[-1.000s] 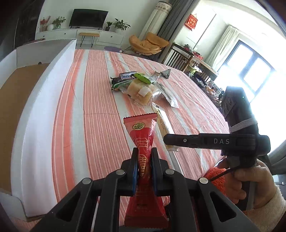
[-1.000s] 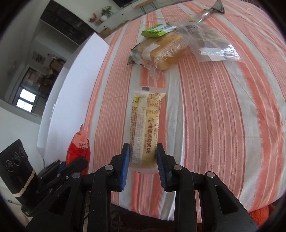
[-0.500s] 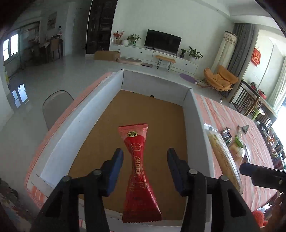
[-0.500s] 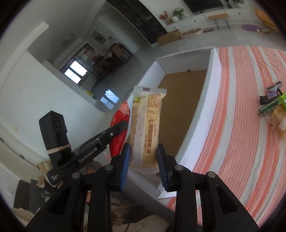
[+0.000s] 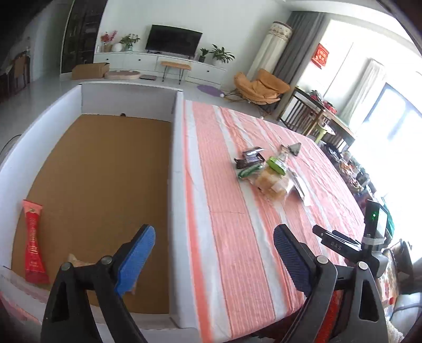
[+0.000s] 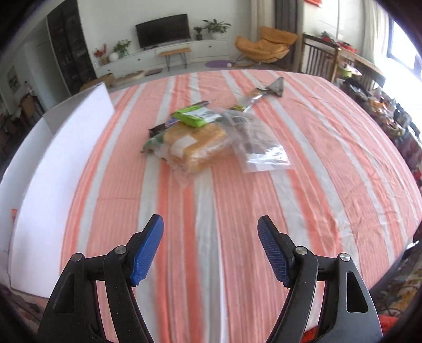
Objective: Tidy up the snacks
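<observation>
Left wrist: left claw point(image 5: 214, 260) opening, empty — red snack point(image 5: 33, 241) in box point(image 5: 176, 184), far left

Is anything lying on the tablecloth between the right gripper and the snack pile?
Nothing visible: only bare striped tablecloth lies between the right gripper, jaws opening and empty, and the snack pile.

Before me, a white wall point(image 5: 224, 15) carries a black television point(image 5: 172, 42) above a long white cabinet point(image 5: 147, 62) with potted plants point(image 5: 221, 55) and red flowers point(image 5: 108, 38). A small wooden bench point(image 5: 175, 66) stands on the pale floor point(image 5: 47, 87). To my right: an orange lounge chair point(image 5: 259, 85), grey curtains point(image 5: 295, 44), a red wall hanging point(image 5: 321, 55), a dark wooden chair point(image 6: 317, 56). Bright daylight floods through the window point(image 5: 390, 124).
</observation>
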The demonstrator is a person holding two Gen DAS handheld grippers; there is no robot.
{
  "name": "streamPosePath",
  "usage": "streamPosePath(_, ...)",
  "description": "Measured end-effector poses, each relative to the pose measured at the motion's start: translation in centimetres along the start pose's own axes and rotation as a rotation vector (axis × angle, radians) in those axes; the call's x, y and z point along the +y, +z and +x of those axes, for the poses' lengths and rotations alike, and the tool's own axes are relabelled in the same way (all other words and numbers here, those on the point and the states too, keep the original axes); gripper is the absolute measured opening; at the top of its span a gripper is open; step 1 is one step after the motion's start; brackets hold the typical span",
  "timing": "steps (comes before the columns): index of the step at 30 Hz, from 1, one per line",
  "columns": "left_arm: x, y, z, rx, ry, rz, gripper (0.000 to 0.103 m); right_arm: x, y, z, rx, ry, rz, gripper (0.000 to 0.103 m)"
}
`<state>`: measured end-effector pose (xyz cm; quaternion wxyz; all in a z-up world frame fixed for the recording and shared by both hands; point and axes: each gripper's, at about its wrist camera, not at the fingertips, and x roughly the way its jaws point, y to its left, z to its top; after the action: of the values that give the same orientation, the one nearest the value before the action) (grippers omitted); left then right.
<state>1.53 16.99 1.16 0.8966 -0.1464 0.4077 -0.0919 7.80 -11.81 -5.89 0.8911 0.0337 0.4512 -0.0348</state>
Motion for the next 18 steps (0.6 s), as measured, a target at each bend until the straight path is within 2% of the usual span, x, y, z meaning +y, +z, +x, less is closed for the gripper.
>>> streamPosePath(4, -7.6, -1.4, 6.4, 0.108, -0.052, 0.119, 0.097, -5.6, 0.0, 2.3, 0.042, -0.055, 0.174, 0.077)
streamPosePath(7, -11.0, -1.4, 11.4, 0.137, -0.012, 0.161, 0.097, -7.8, -1.0, 2.0, 0.053, -0.010, 0.242, 0.079)
streamPosePath(10, -11.2, -1.0, 15.7, 0.146, 0.085, 0.150, 0.097, -7.9, -1.4, 0.8, 0.019, -0.004, 0.227, 0.079)
streamPosePath(14, -9.7, -1.0, 18.8, 0.107, 0.219, 0.174, 0.096, -7.7, -0.1, 1.8, 0.001, -0.071, 0.190, 0.079)
streamPosePath(16, -9.8, -0.8, 19.5, 0.111, 0.255, 0.208, 0.096, -7.7, 1.0, 2.7, -0.022, -0.149, 0.141, 0.079)
streamPosePath(18, -9.8, -0.9, 19.6, 0.101, 0.261, 0.217, 0.098, -8.1, 1.7, 4.2, -0.006, -0.191, 0.120, 0.079)
